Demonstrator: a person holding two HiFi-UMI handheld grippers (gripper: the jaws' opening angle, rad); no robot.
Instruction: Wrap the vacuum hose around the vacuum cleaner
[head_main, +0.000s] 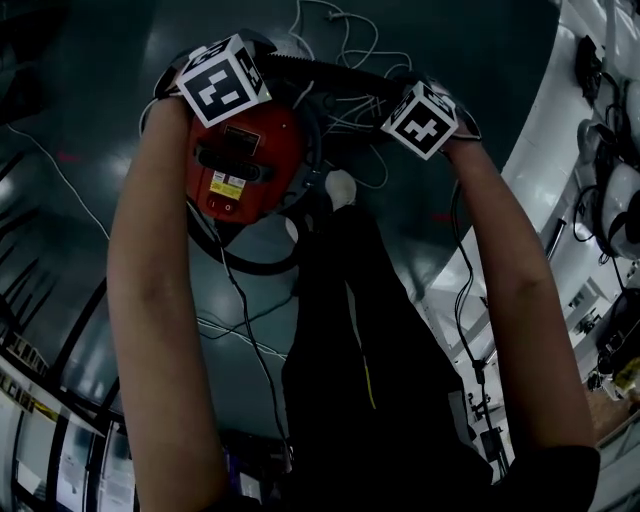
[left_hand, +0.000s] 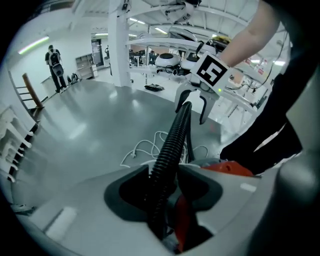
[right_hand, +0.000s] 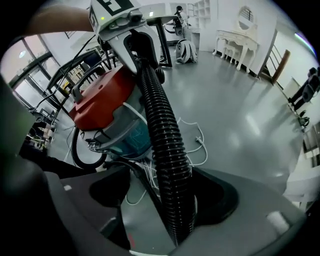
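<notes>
Clamping black corrugated vacuum hose (left_hand: 170, 150) in left gripper (left_hand: 167, 192), jaws part closed and pressing on it. Have right gripper (right_hand: 167, 200) wide open around same hose, resting it against one jaw only, gap at the other. Holding hose stretched between both grippers, just above red canister vacuum cleaner (head_main: 245, 165) parked on glossy grey floor (right_hand: 240, 110). Seeing loose white cable (right_hand: 200, 145) on floor beside vacuum cleaner. Looks like open hall: white console table (right_hand: 237, 40) by far wall, person (left_hand: 54, 65) standing well off.
</notes>
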